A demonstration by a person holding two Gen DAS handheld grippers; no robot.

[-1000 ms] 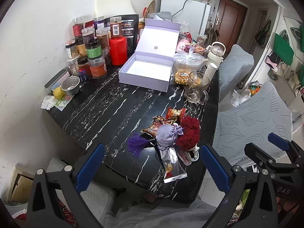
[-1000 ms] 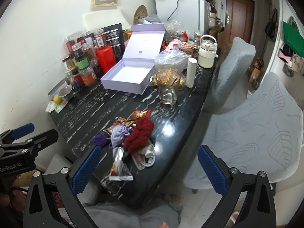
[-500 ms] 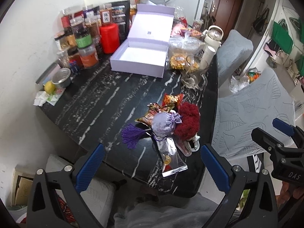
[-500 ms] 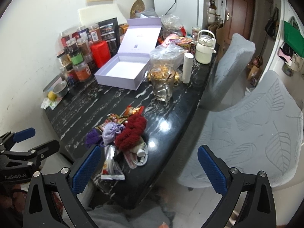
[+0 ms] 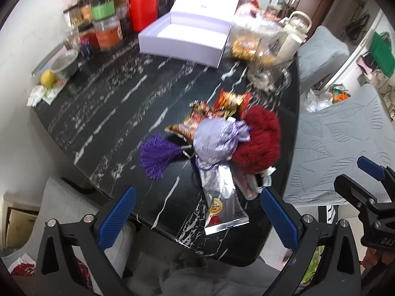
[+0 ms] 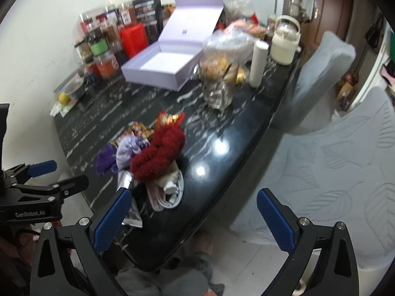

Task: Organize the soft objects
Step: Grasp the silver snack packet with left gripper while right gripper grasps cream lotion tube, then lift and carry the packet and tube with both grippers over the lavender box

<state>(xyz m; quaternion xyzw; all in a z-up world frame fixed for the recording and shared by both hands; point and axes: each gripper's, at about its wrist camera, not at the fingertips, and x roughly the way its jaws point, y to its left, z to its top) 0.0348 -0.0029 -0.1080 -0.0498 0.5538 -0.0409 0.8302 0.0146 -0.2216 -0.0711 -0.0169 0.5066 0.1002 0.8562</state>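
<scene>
1. Both pictures are blurry, so the labels on the jars [image 5: 106,22] at the back cannot be read.
2. A white cable [image 6: 172,192] lies half hidden under the red fluffy thing [image 6: 158,153]. In the left view only a small bit of it shows.
3. The snack packets [image 5: 207,116] are partly covered by the purple pouch [image 5: 217,140], and their print is too fuzzy to make out.
4. The left tongs [image 5: 197,217] are wide open and hold nothing. They hang over the near edge of the black counter [image 5: 111,113], pointing down at the pile.
5. The purple pouch sits just ahead of the left tongs, between the blue pads. Its purple tassel [image 5: 158,155] lies to the left of it, and the red fluffy thing touches it on the right.
6. A silver packet [image 5: 222,202] lies closest to the left tongs.
7. The right tongs [image 6: 192,219] are wide open too and hold nothing. They hang past the counter edge, with the pile ahead and to the left.
8. The open purple box [image 6: 163,66] sits far ahead of both tongs, empty inside.
</scene>
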